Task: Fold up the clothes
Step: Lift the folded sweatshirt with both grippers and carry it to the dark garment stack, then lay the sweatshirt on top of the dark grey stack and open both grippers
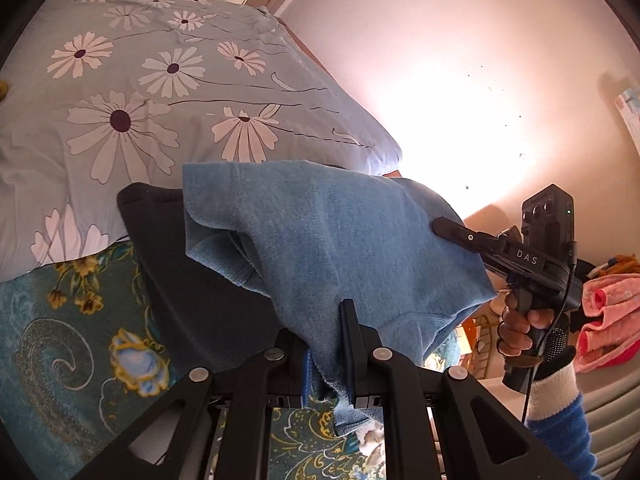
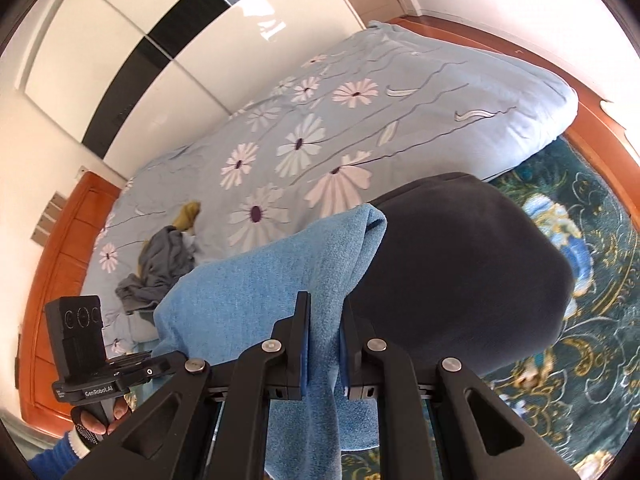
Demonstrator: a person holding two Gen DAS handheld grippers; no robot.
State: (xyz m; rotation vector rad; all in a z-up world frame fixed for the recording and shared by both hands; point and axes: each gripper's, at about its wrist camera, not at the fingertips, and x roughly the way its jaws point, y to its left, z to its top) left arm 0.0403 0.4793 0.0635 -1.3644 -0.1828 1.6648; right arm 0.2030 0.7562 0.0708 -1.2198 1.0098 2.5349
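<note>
Right now, going L to R: the left gripper (image 1: 326, 344) has its jaws nearly closed, pinching one edge of the blue garment (image 1: 320, 232), w/ a bit of cloth hanging out below the pads. From there the fabric stretches across to the right gripper (image 2: 323, 344), also clamped onto the garment's other side. Held between both, it hangs off the bed (image 2: 592, 144), prob. so it can be spread flat before a fold. Under it lies a dark garment (image 2: 460, 272) on the teal patterned spread (image 2: 580, 360), near the bed's front edge, below the floral duvet (image 2: 360, 140). Whether the blue piece touches the dark one is hard to say, fisheye view's poor. Toward the bed's far left edge sits a crumpled grey and mustard heap (image 2: 164, 256), likely waiting its turn.
</note>
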